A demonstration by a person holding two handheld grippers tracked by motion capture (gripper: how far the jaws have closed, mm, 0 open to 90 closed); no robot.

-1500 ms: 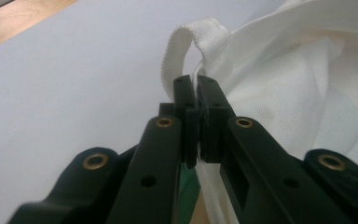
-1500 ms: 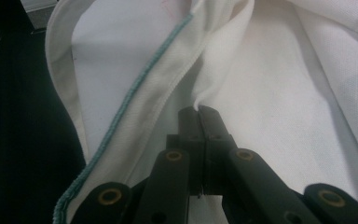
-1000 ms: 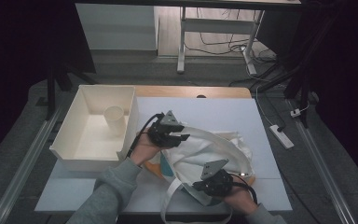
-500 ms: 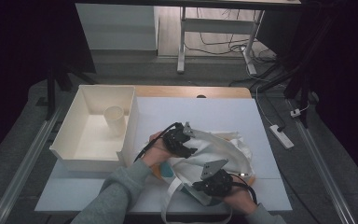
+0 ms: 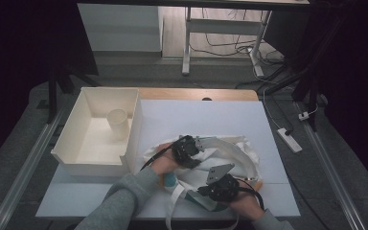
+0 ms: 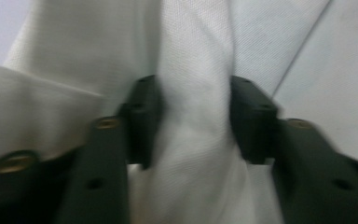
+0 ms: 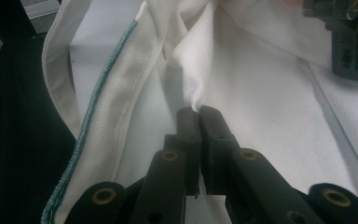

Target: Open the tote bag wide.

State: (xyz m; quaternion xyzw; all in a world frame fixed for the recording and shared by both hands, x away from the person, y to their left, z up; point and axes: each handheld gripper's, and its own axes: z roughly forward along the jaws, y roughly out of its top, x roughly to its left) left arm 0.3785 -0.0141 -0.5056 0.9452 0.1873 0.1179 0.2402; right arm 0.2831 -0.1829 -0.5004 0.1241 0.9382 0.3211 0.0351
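High view: white cloth bag [image 5: 220, 153] lies crumpled on the table [image 5: 196, 115] beside the tray [image 5: 96, 163] | right gripper [image 7: 198, 114] clamped on a fold | left gripper [image 6: 193, 121] jaws closing around a ridge, not yet pinching | next, likely: pinch, then spread.

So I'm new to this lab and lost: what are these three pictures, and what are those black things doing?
A person sits at a white table with a hand-held claw in each hand. One camera looks down from above; the other two ride on the claws. On the table lie a white cloth bag and a cream box with a cup inside. The right claw is pinched shut on a fold of the bag. The left claw has just been closing around another fold, its pads not clearly pressing.
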